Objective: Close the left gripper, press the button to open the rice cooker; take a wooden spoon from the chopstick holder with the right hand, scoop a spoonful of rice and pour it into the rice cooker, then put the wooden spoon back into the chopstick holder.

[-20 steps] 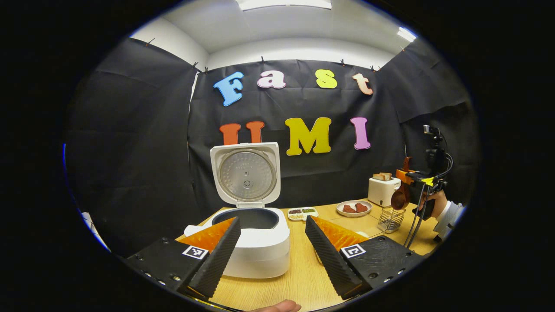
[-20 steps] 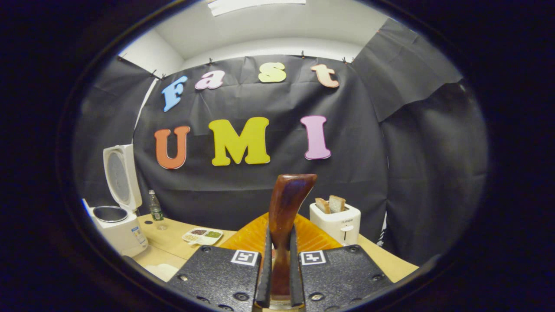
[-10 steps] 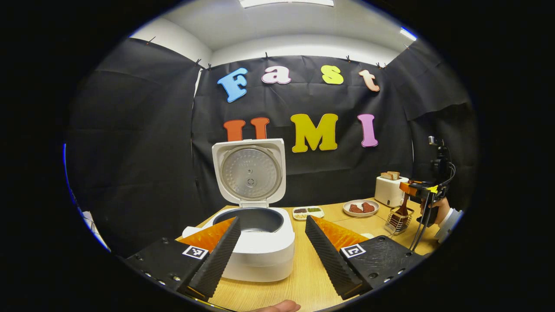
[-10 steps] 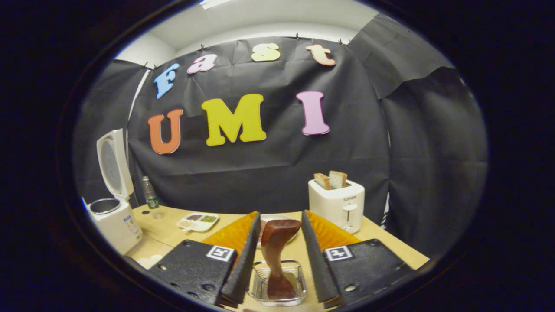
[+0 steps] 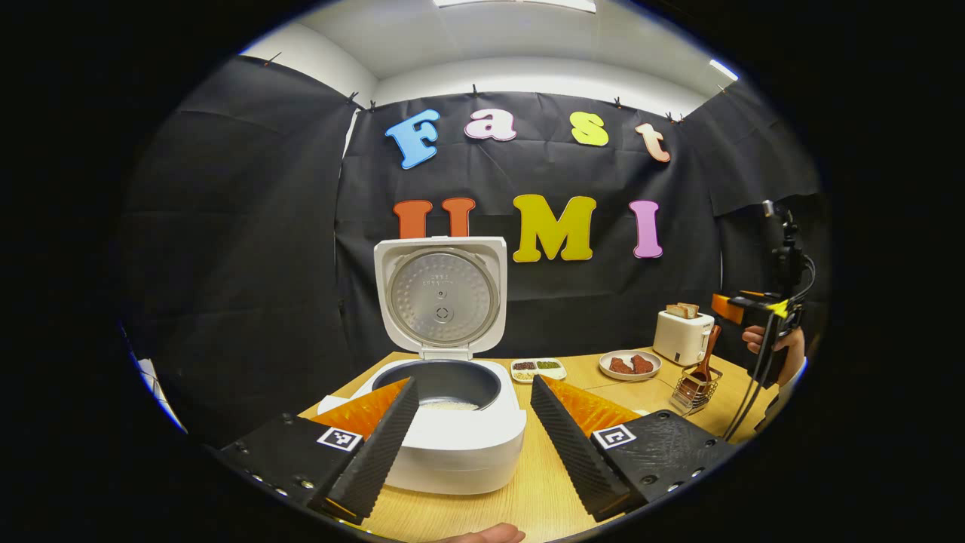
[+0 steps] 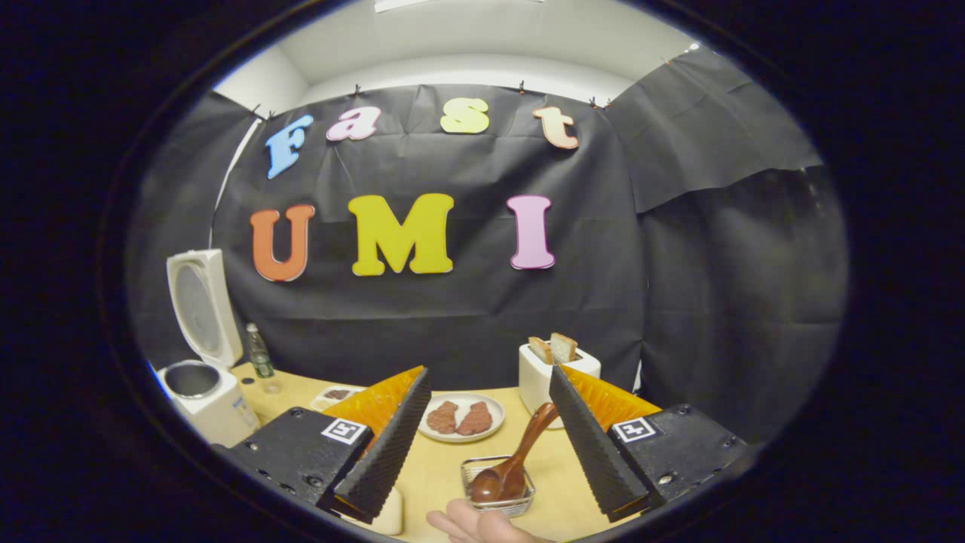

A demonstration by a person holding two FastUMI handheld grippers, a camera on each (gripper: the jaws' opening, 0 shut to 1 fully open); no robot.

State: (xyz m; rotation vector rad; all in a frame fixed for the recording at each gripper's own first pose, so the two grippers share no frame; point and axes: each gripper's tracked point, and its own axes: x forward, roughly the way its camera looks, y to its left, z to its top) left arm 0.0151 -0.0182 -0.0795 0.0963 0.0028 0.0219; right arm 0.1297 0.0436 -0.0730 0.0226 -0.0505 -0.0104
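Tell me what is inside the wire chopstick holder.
The wooden spoon stands in the chopstick holder, bowl down, handle leaning out toward the toaster. The bowl covers the holder's floor, so anything beneath it is hidden. The right gripper is open above it.

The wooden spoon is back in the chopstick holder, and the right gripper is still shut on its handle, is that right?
Not quite. The wooden spoon does stand in the chopstick holder, but the right gripper is open, its fingers spread apart and clear of the handle. The right gripper view shows it.

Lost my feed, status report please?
Both grippers open, left, right. Wooden spoon back in chopstick holder. Rice cooker open. Nothing blocking.
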